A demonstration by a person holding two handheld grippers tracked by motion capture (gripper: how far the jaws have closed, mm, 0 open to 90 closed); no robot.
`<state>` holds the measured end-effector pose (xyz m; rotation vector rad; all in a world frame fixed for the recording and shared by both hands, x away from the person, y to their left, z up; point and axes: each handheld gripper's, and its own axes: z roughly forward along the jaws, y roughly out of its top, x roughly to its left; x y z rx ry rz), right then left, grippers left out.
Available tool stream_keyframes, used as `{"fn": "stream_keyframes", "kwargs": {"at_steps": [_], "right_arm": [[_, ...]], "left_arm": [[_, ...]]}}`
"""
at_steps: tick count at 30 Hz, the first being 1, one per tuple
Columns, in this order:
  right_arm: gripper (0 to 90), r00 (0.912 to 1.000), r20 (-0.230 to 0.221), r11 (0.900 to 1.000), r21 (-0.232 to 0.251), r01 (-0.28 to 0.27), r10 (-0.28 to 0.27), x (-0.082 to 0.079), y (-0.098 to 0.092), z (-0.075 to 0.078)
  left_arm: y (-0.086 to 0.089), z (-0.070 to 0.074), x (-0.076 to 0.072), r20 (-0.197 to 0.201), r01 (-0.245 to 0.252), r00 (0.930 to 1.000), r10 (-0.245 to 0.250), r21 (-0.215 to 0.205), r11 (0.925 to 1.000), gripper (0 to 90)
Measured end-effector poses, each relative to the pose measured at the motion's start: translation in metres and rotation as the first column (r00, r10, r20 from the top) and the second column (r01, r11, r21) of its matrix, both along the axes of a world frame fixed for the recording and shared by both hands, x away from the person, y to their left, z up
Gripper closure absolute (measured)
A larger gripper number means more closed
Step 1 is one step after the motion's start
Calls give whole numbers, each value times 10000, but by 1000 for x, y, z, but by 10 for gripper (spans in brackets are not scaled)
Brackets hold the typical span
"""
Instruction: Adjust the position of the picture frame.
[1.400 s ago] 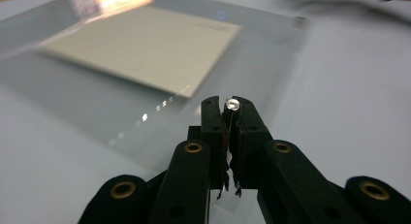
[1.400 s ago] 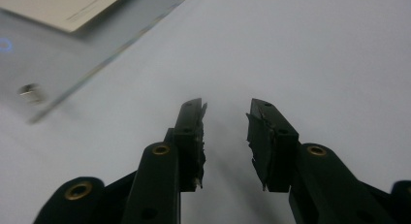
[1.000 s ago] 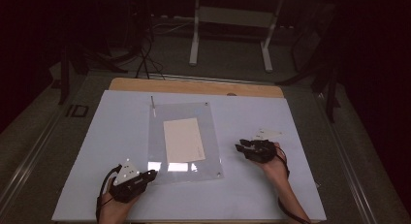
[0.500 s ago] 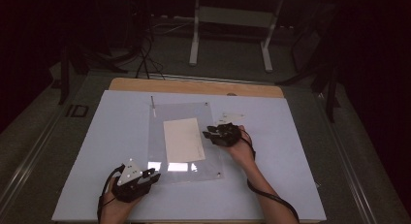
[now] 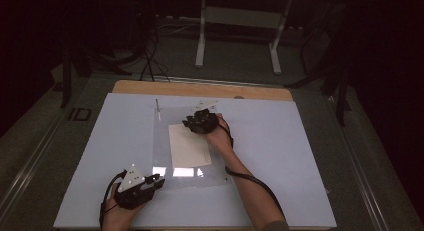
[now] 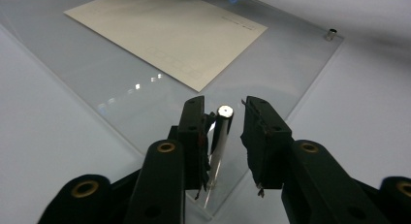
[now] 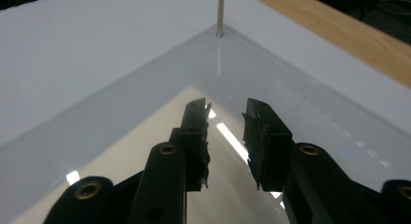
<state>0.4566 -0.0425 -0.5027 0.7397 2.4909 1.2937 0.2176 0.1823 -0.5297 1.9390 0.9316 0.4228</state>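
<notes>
Left gripper [image 5: 156, 181]: we see it at the near left corner of the clear acrylic sheet [image 5: 162, 141]. In the left gripper view [image 6: 224, 151] its jaws stand a little apart with a short metal post [image 6: 219, 141] upright between them. The post leans close to the left-hand pad; we cannot tell whether that pad touches it, and a clear gap shows on the other side. The jaws have just been opening, then easing slightly narrower.

Right gripper [image 5: 192, 123]: we see it over the far part of the sheet, near the top edge of the paper [image 5: 189, 146]. Its own view [image 7: 225, 146] shows the jaws parted with nothing between them, hovering above sheet and paper. They have just been closing a little.

Acrylic sheet: it lies flat on the white table cover [image 5: 300, 156], roughly central, with the cream paper under or inside it.

Far post [image 7: 220, 13]: a thin metal rod stands upright at the sheet's far left corner, ahead of the right gripper.

Small stud [image 6: 330, 35]: it sits at another corner of the sheet, seen from the left gripper.

Table edge [image 5: 200, 88]: a strip of bare wood shows beyond the white cover.
</notes>
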Motion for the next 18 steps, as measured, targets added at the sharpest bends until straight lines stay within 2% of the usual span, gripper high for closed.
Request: {"fn": "stream_keyframes", "kwargs": {"at_steps": [2, 3, 5, 12, 13, 14, 16, 17, 18], "right_arm": [[711, 10000, -13, 10000, 56, 18, -18, 3, 3, 1], [720, 9997, -49, 9992, 302, 250, -249, 12, 13, 3], [727, 9993, -23, 9985, 415, 362, -361, 20, 20, 3], [733, 9978, -134, 9968, 473, 647, -642, 43, 52, -1], [733, 9978, -134, 9968, 473, 647, -642, 43, 52, -1], [731, 9974, -237, 9961, 545, 691, -679, 49, 63, -4], [727, 9966, -380, 9950, 653, 756, -732, 55, 73, -6], [727, 9966, -380, 9950, 653, 756, -732, 55, 73, -6], [716, 9955, -425, 9948, 530, 871, -849, 60, 84, -7]], "left_arm": [[-1, 0, 0, 40, 36, 10000, -36, 21, 10000, 707], [-1, -1, 1, 50, 30, 10000, -30, 37, 10000, 724], [1, -1, 2, 3, -10, 10000, 10, -93, 10000, 752], [2, -2, 4, 0, -103, 9999, 103, -157, 9998, 815], [2, -2, 4, 0, -103, 9999, 103, -157, 9998, 818], [1, -2, 4, 31, -113, 9999, 113, -131, 9999, 821], [0, -2, 4, 66, -138, 9999, 138, -29, 9999, 822], [0, -2, 4, 66, -138, 9999, 138, -29, 9999, 823], [0, -2, 4, 72, -153, 9999, 153, -37, 9999, 823]]}}
